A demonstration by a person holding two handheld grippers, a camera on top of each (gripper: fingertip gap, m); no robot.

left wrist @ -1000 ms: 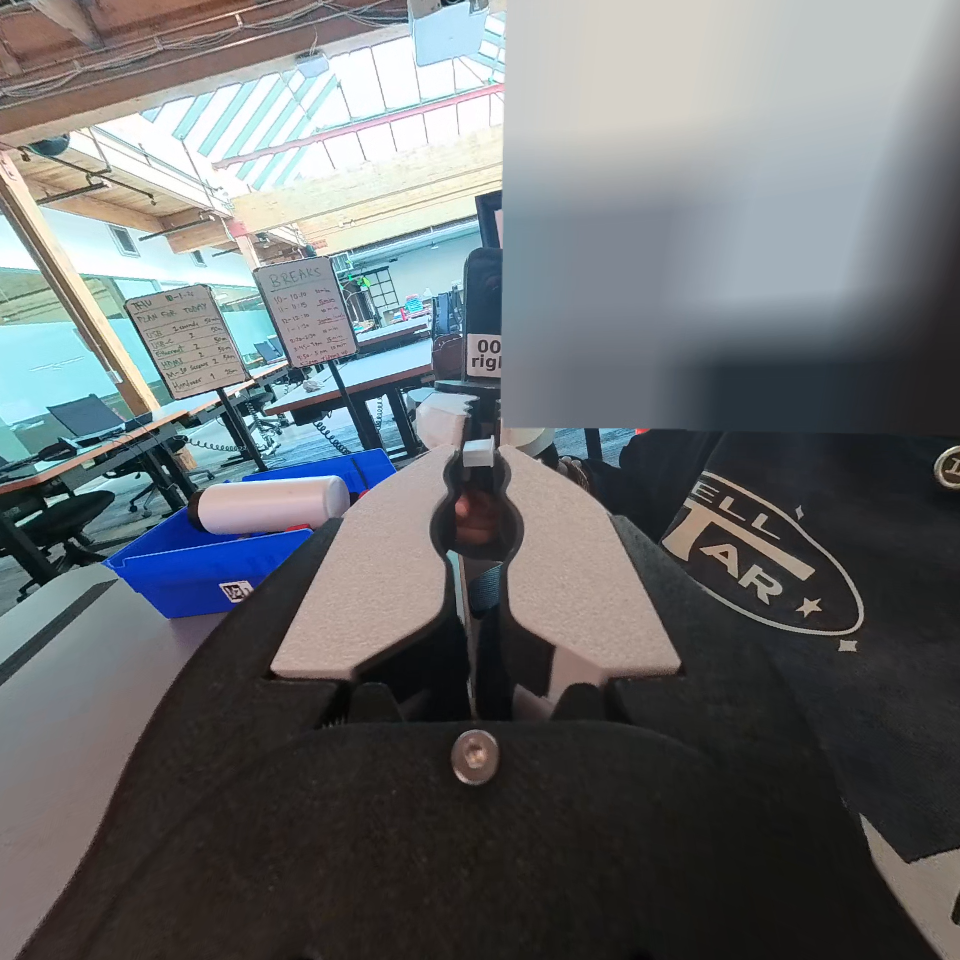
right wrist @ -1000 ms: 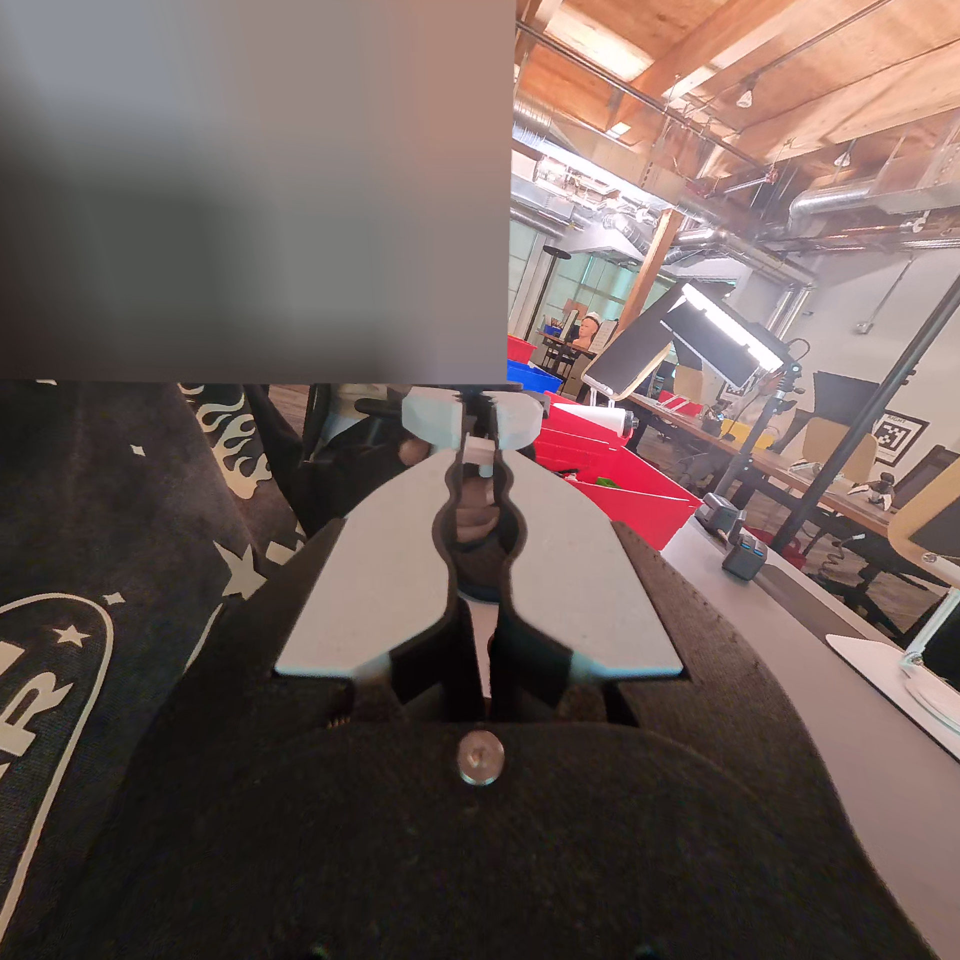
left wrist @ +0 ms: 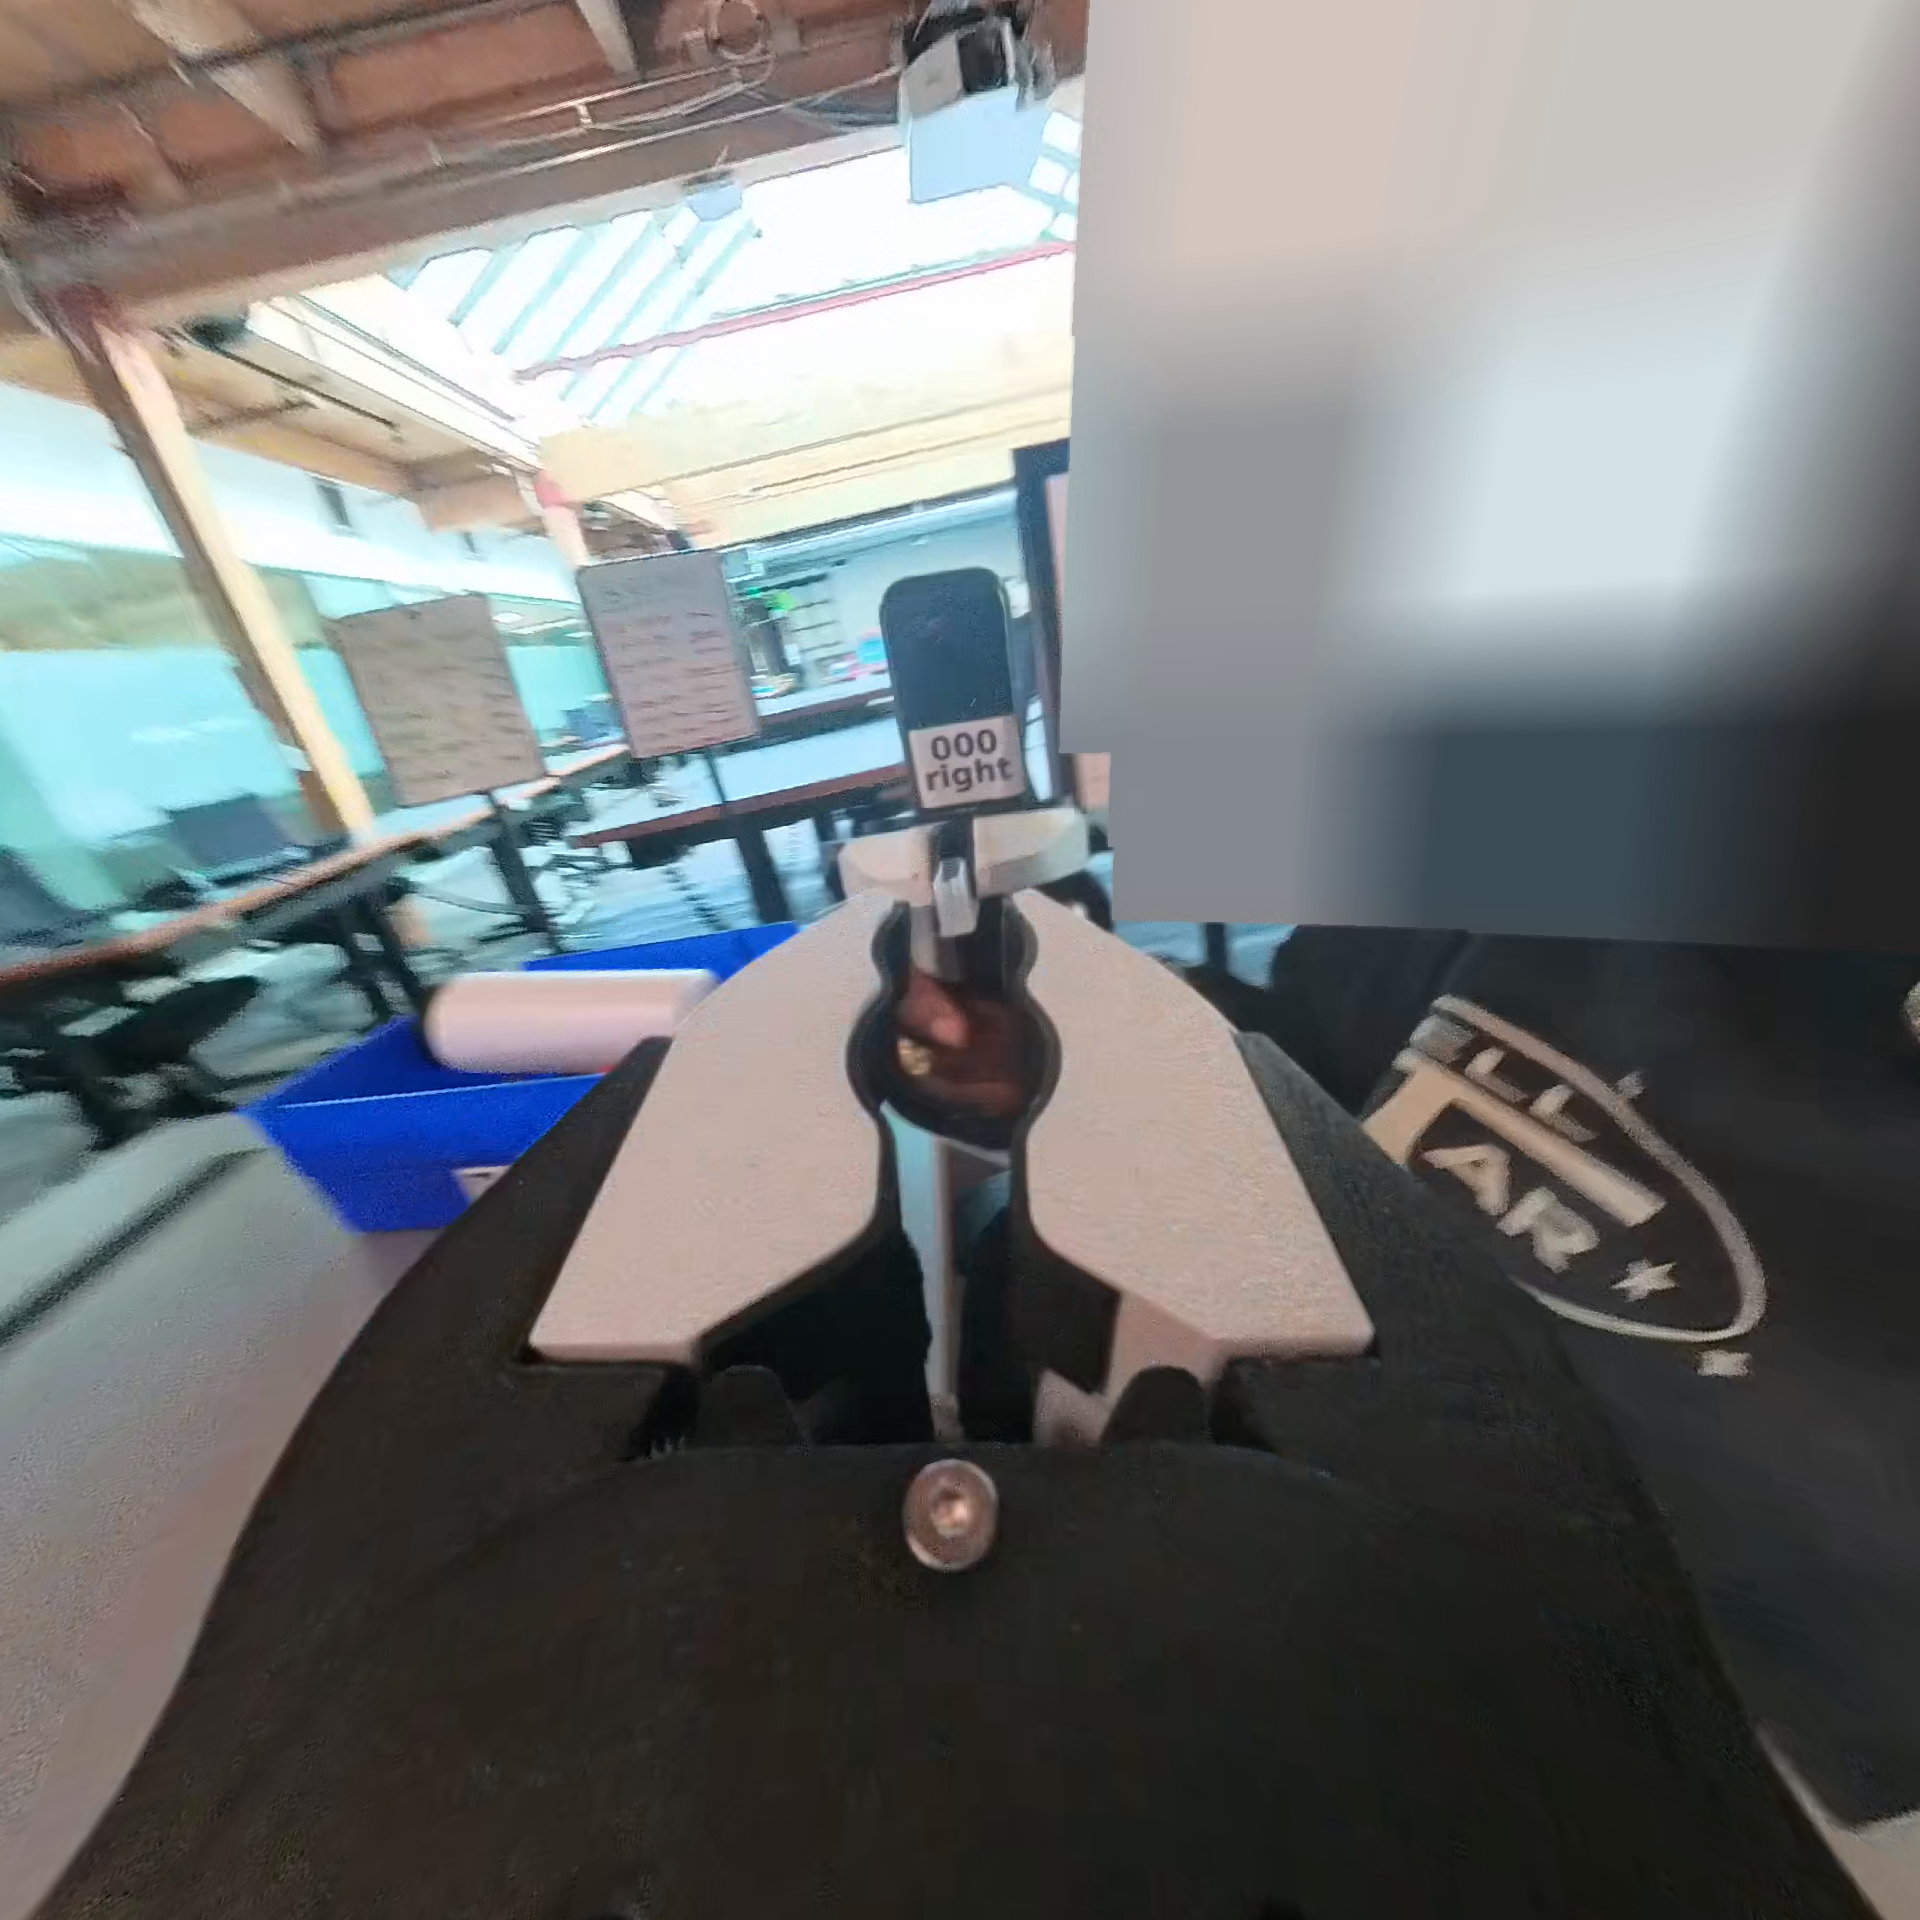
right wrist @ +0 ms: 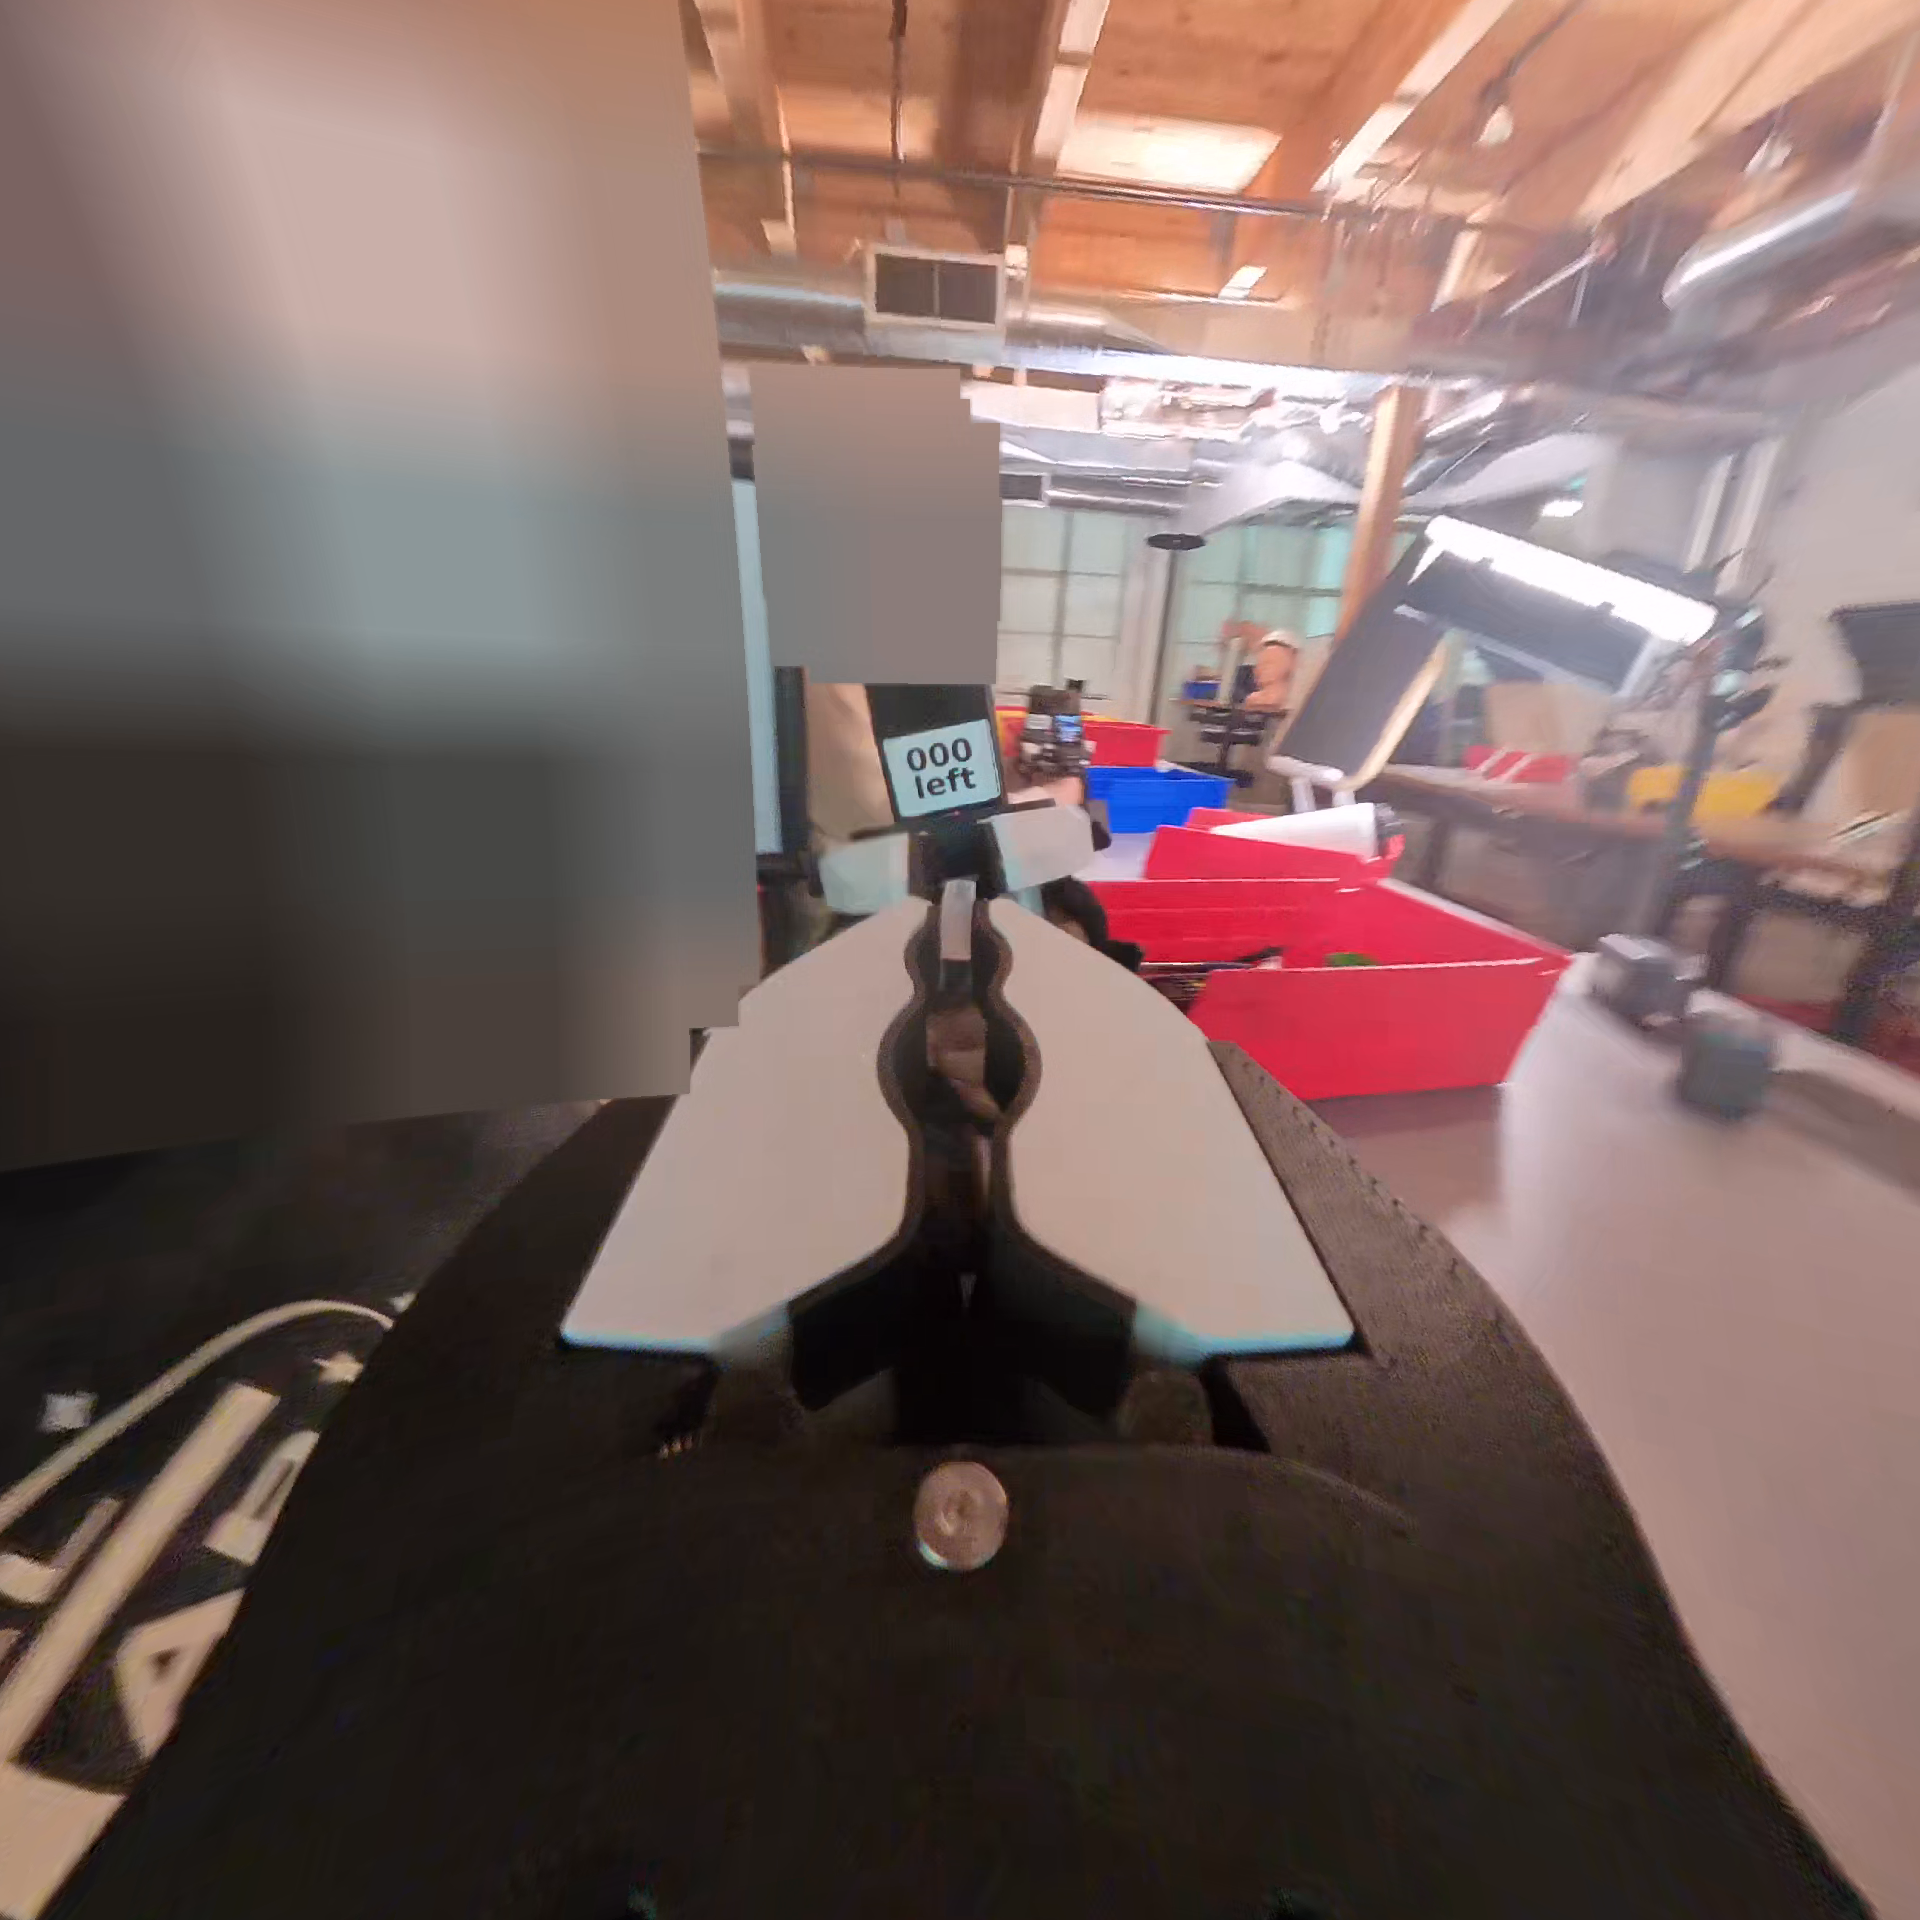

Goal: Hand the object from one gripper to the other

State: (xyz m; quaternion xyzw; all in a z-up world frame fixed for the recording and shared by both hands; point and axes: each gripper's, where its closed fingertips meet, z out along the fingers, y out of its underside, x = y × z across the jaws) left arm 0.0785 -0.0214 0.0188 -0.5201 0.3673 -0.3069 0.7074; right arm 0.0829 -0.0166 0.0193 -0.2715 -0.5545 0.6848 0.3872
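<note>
A small white block [left wrist: 952, 900] sits between the tips of the two grippers, which face each other tip to tip in front of a person's dark shirt. In the right wrist view my right gripper [right wrist: 954, 920] is shut on the white block [right wrist: 957, 923], which fills the narrow gap between its tips. In the left wrist view my left gripper [left wrist: 951, 920] stands a little open, with its tips on either side of the block and not touching it. The right gripper [left wrist: 961, 857] shows beyond the block, and the left gripper [right wrist: 956, 847] shows beyond it in the right wrist view.
A blue bin [left wrist: 416, 1132] with a white roll [left wrist: 561, 1023] stands on the grey table to the left. Red bins [right wrist: 1351, 1023] stand on the table [right wrist: 1683, 1278] to the right. The person's dark shirt [left wrist: 1683, 1122] is close by. Whiteboards on stands [left wrist: 670, 665] and desks are farther back.
My left gripper's jaws have widened slightly off the white block. My right gripper stays shut on it. Both views have swung and are blurred by motion.
</note>
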